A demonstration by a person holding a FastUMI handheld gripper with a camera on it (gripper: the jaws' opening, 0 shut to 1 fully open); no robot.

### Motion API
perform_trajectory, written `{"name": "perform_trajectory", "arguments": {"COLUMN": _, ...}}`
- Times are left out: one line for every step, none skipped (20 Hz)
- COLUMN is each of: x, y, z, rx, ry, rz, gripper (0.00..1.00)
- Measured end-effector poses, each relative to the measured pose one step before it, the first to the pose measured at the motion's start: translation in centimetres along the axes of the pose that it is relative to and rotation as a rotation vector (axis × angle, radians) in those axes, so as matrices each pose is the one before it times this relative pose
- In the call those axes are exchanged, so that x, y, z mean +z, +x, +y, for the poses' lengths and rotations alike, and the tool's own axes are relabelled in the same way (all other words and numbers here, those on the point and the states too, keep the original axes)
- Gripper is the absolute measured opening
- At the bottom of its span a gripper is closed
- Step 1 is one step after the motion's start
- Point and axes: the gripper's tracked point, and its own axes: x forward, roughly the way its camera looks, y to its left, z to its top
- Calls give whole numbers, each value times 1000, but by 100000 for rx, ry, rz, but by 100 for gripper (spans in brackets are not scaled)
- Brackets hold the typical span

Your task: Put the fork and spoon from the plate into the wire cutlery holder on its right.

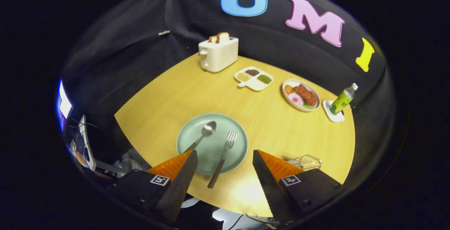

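A pale green plate (207, 151) lies on the round wooden table just ahead of my fingers. On it rest a spoon (204, 134) toward the left and a fork (225, 152) toward the right, both with dark wooden handles pointing back at me. The fork's handle runs off the plate's near rim into the gap between my fingers. The wire cutlery holder (305, 161) stands to the plate's right, partly hidden behind my right finger. My gripper (225, 158) hovers above the table's near edge, open, with nothing held.
Farther back stand a white toaster (218, 54) with bread slices, a divided white dish (254, 78) of seasonings, a plate of food (301, 95) and a green bottle (342, 100) on a white coaster. Bare tabletop (267, 117) lies between the green plate and these.
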Motion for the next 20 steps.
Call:
{"name": "perform_trajectory", "arguments": {"x": -1293, "y": 1249, "z": 538, "rx": 1839, "ry": 756, "rz": 4055, "gripper": 99}}
{"name": "perform_trajectory", "arguments": {"x": -1031, "y": 1252, "z": 407, "rx": 1464, "ry": 1158, "rz": 3734, "gripper": 98}}
{"name": "perform_trajectory", "arguments": {"x": -804, "y": 958, "z": 271, "rx": 976, "ry": 1113, "rz": 2921, "gripper": 98}}
{"name": "perform_trajectory", "arguments": {"x": -642, "y": 922, "z": 73, "rx": 57, "ry": 767, "rz": 2651, "gripper": 98}}
{"name": "perform_trajectory", "arguments": {"x": -461, "y": 1027, "z": -172, "rx": -674, "ry": 212, "rz": 2305, "gripper": 97}}
{"name": "perform_trajectory", "arguments": {"x": -178, "y": 756, "z": -173, "rx": -569, "ry": -126, "rz": 1584, "gripper": 97}}
{"name": "perform_trajectory", "arguments": {"x": -126, "y": 740, "z": -26, "rx": -453, "ry": 143, "rz": 1559, "gripper": 96}}
{"name": "perform_trajectory", "arguments": {"x": -58, "y": 546, "z": 68, "rx": -56, "ry": 534, "rz": 1348, "gripper": 95}}
{"name": "perform_trajectory", "arguments": {"x": -104, "y": 779, "z": 160, "rx": 431, "ry": 1166, "rz": 1542, "gripper": 94}}
{"name": "perform_trajectory", "arguments": {"x": -94, "y": 684, "z": 104, "rx": -61, "ry": 905, "rz": 1764, "gripper": 94}}
{"name": "perform_trajectory", "arguments": {"x": -247, "y": 511, "z": -22, "rx": -293, "ry": 406, "rz": 2143, "gripper": 94}}
{"name": "perform_trajectory", "arguments": {"x": -238, "y": 488, "z": -8, "rx": -108, "ry": 423, "rz": 1830, "gripper": 94}}
{"name": "perform_trajectory", "arguments": {"x": -15, "y": 394, "z": 87, "rx": -646, "ry": 511, "rz": 691, "gripper": 94}}
{"name": "perform_trajectory", "arguments": {"x": 25, "y": 295, "z": 10, "rx": -622, "ry": 55, "rz": 868, "gripper": 92}}
{"name": "perform_trajectory", "arguments": {"x": -4, "y": 328, "z": 115, "rx": -516, "ry": -286, "rz": 999, "gripper": 89}}
{"name": "perform_trajectory", "arguments": {"x": 51, "y": 239, "z": 72, "rx": -755, "ry": -294, "rz": 722, "gripper": 88}}
{"name": "perform_trajectory", "arguments": {"x": -185, "y": 311, "z": 99, "rx": -427, "ry": -411, "rz": 1114, "gripper": 88}}
{"name": "perform_trajectory", "arguments": {"x": -129, "y": 348, "z": 76, "rx": -1106, "ry": -506, "rz": 1090, "gripper": 88}}
{"name": "perform_trajectory", "arguments": {"x": -110, "y": 323, "z": 170, "rx": -418, "ry": -243, "rz": 538, "gripper": 88}}
{"name": "perform_trajectory", "arguments": {"x": -275, "y": 258, "z": 136, "rx": -871, "ry": 38, "rz": 689, "gripper": 85}}
